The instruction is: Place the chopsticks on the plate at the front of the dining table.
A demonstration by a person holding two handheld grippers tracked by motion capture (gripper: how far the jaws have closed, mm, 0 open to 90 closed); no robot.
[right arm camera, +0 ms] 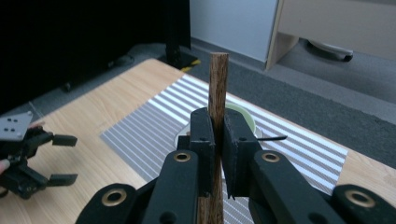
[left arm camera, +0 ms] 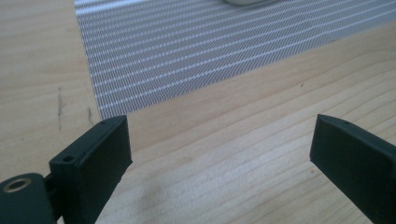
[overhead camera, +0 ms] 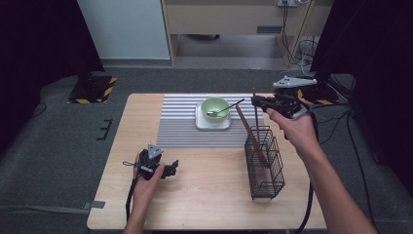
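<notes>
My right gripper (overhead camera: pixel 256 100) is shut on a thin upright wooden stick (overhead camera: pixel 255 119) above the black wire basket (overhead camera: pixel 265 165). The right gripper view has the jaws (right arm camera: pixel 218 128) pinching that stick (right arm camera: pixel 218 79) near its top end. A second, wider wooden utensil (overhead camera: pixel 249 132) leans in the basket. My left gripper (overhead camera: pixel 173 167) rests low over the wooden table near its left front, open and holding nothing. Its own view looks past the wide-apart jaws (left arm camera: pixel 219 154) at bare wood. It is also at the left of the right gripper view as the other gripper (right arm camera: pixel 63 158).
A grey striped mat (overhead camera: pixel 180 124) covers the table's far middle. On it a green bowl (overhead camera: pixel 215 107) with a spoon (overhead camera: pixel 228 108) sits on a white square plate (overhead camera: pixel 213 124). The wooden table (overhead camera: pixel 204 204) has bare wood at the front middle.
</notes>
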